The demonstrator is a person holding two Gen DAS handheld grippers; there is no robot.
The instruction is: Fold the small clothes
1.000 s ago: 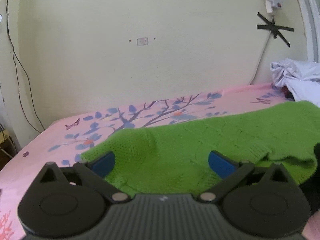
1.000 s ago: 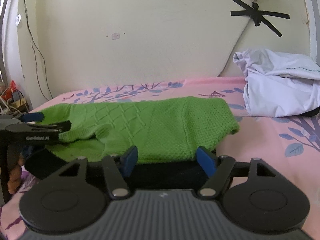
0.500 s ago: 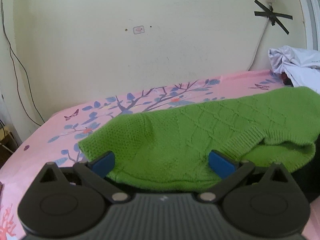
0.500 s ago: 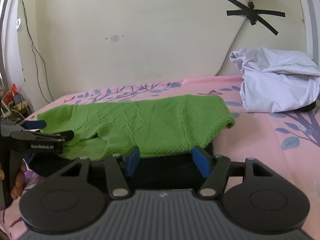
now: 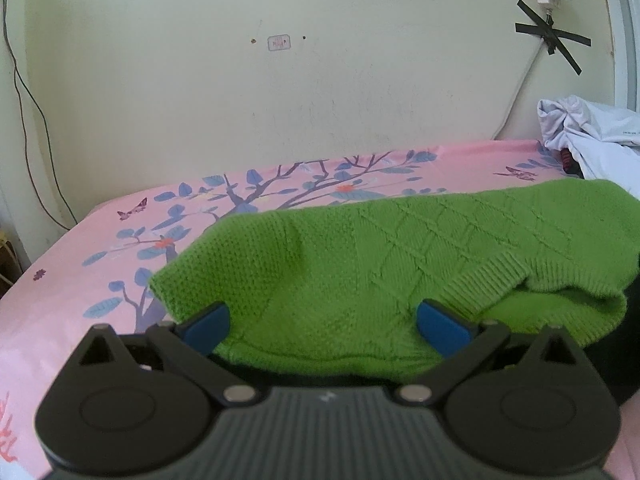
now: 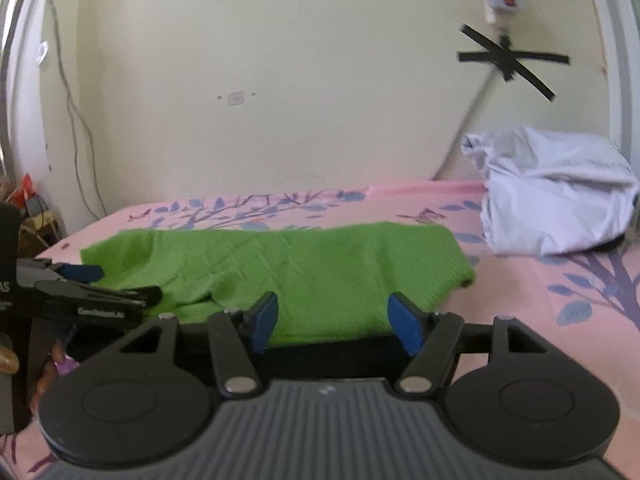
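Green knit fills the middle of the left wrist view: we see a small sweater [image 5: 400, 256] spread across a pink bedsheet [image 5: 80, 280] printed with blue branches. Our left claw [image 5: 324, 324] sits at the bottom of the frame with its blue pads [image 5: 206, 326] wide apart, resting at the sweater's near edge with the knit between them but not pinched. A ribbed cuff lies folded over toward the lower right. A white bundle of cloth [image 5: 592, 136] sits at the far right edge, and black tape crosses [image 5: 554, 42] mark the wall in the upper right.

From the right wrist view, the sweater [image 6: 304, 264] stretches across the centre of the bed. Our right claw [image 6: 332, 322] is at the bottom, pads [image 6: 264, 320] parted and nothing clamped, its jaws having just been opening; the sweater's near hem and a dark cloth [image 6: 332, 354] under it lie between them. The left claw [image 6: 92, 280] enters from the left edge at the sweater's end. The white bundle [image 6: 552, 208] lies at the right.
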